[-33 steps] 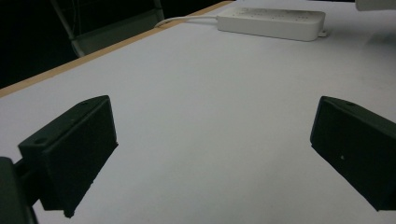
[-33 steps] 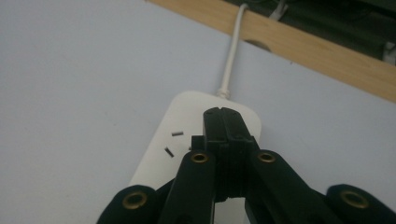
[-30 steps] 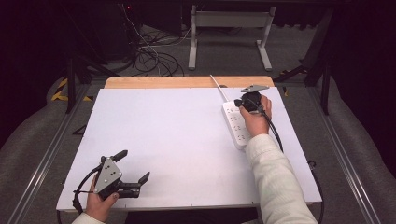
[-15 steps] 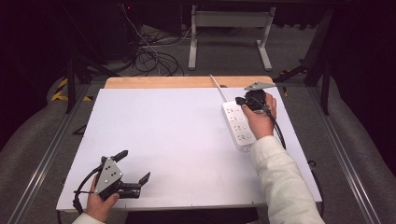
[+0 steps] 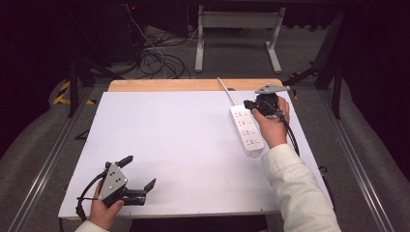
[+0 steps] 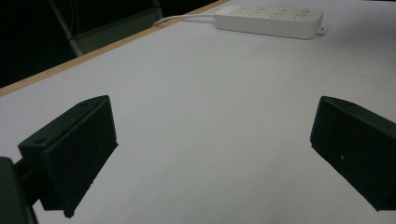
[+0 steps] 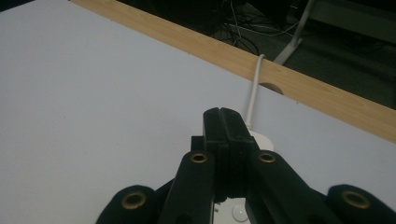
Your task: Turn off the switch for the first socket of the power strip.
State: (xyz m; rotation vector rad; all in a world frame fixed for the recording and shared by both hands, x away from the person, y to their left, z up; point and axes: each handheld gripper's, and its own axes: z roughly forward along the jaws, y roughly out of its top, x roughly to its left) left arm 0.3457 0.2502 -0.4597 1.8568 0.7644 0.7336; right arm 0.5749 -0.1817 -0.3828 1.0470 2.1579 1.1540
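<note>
The right claw point(image 5: 251, 104), its jaws pressed together on nothing, hovers over the far end of the white power strip point(image 5: 247, 130). The left claw point(image 5: 140, 173) gapes wide above the bare worktop point(image 5: 183, 135), well apart from the strip.

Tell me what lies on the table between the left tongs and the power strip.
Nothing: the high view shows only bare white tabletop between the left tongs and the power strip. The left gripper view shows the same.

Dim room, grey floor point(image 5: 348, 145), tangled cables point(image 5: 154, 58)
</note>
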